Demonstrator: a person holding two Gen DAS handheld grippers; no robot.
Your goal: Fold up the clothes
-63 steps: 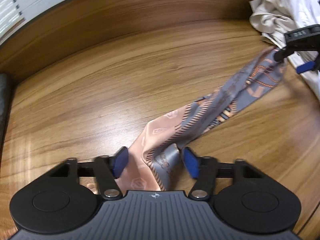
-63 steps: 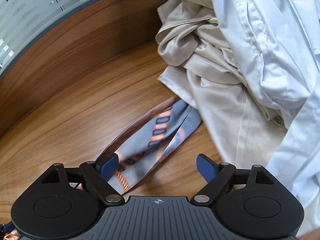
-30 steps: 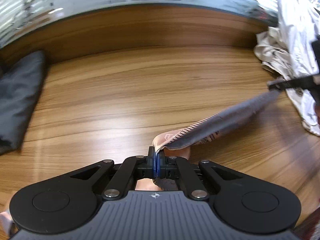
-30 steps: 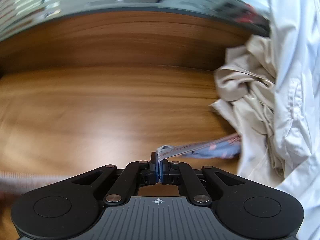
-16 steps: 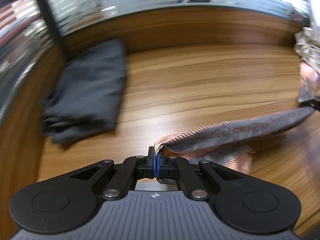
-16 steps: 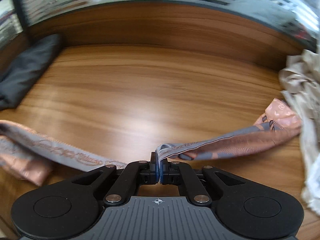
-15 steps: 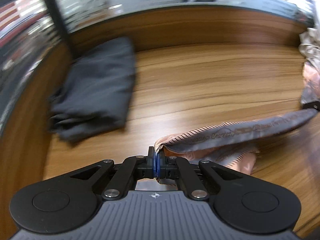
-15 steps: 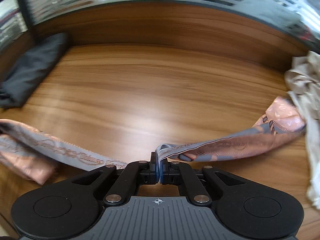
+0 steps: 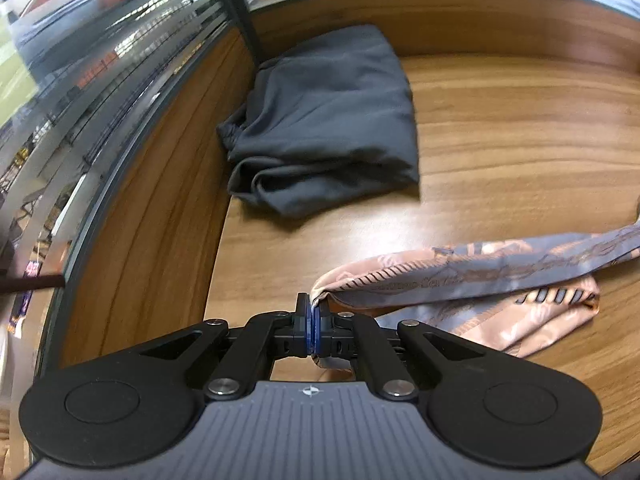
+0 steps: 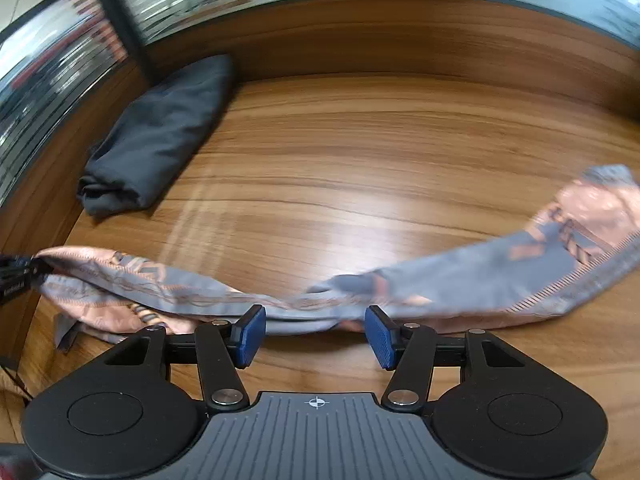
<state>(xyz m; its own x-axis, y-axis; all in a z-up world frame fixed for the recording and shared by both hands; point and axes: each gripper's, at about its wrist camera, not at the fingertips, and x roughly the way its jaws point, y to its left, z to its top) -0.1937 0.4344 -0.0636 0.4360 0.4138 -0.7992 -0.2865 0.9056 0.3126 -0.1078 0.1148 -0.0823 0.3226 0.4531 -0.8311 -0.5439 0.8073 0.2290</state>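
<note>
A long pink and grey patterned scarf [image 9: 480, 276] lies stretched across the wooden table [image 9: 520, 140]. My left gripper [image 9: 313, 322] is shut on one end of it, and the cloth runs off to the right. In the right wrist view the scarf [image 10: 460, 280] sags across the table just beyond my right gripper [image 10: 316, 334], which stands open with nothing between its blue pads [image 10: 250, 334]. The left gripper's tip [image 10: 16, 276] shows at the left edge of that view, still holding the scarf's end.
A folded dark grey garment [image 9: 328, 120] lies at the table's far left corner, also seen as the dark garment [image 10: 160, 132] in the right wrist view. A raised wooden rim [image 9: 152, 200] and glass partition border the table on the left and back.
My right gripper has opened and let go of the scarf, which has dropped onto the table. Both views have swung left; the pale clothes pile is out of sight.
</note>
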